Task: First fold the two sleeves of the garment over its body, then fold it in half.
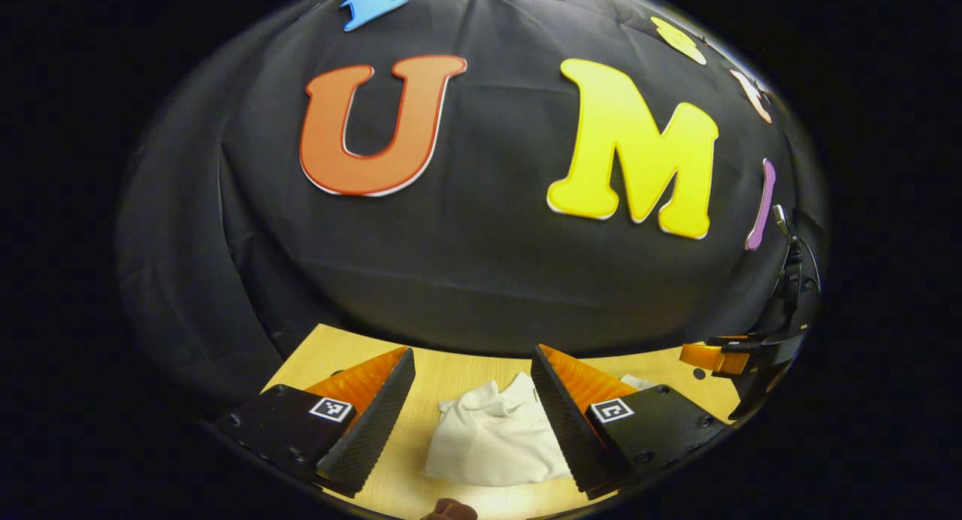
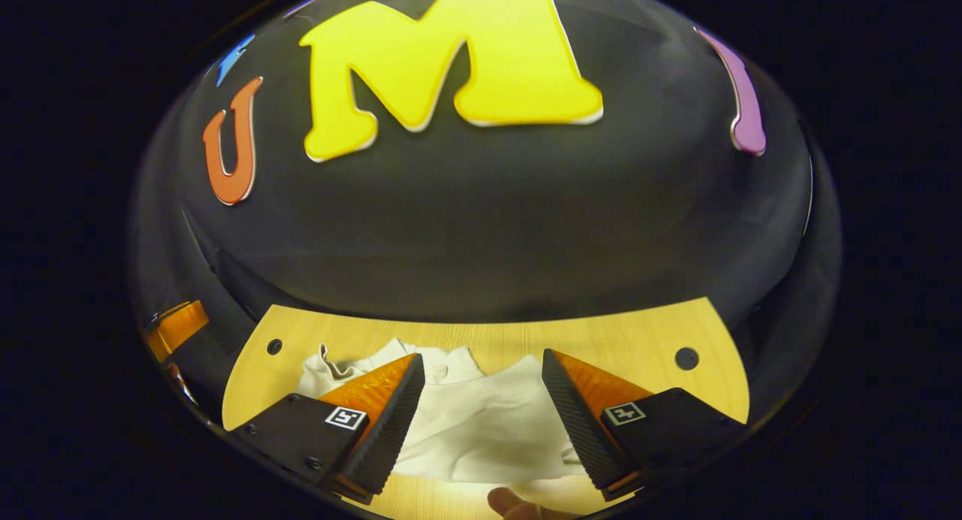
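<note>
A: Start with the left gripper view. Where is the garment (image 1: 496, 437)?

B: One white garment, crumpled in a heap on the wooden table (image 1: 451, 377). It lies between the two fingers of the left gripper (image 1: 472, 377), nearer the right-hand finger, whose edge overlaps the cloth in this view. I can't tell whether that finger touches it or simply passes in front.

A: And the tool itself?

B: Released. The jaws stand wide apart with nothing pressed between them.

A: What room is there around the garment?

B: Bare wood left of the garment up to the other finger, and a strip of bare wood beyond it before the table's far edge meets the booth wall. Right of the garment, past the finger, the other gripper (image 1: 714, 357) shows at the table's edge. Below the garment, at the bottom rim, something small and rounded (image 1: 449, 509) pokes in, perhaps a fingertip.

A: Now the right gripper view.

B: The same single garment (image 2: 481, 422), spread wider here, lying across the gap between the right gripper (image 2: 481, 373) fingers and running behind the left-hand one.

A: Its state?

B: Also let go, jaws wide, gripping nothing.

A: Edges?

B: Beyond the garment a band of bare table (image 2: 601, 332) reaches the far edge. I count two round holes (image 2: 686, 358), one near each far corner. A fingertip (image 2: 505, 500) shows just below the garment.
</note>
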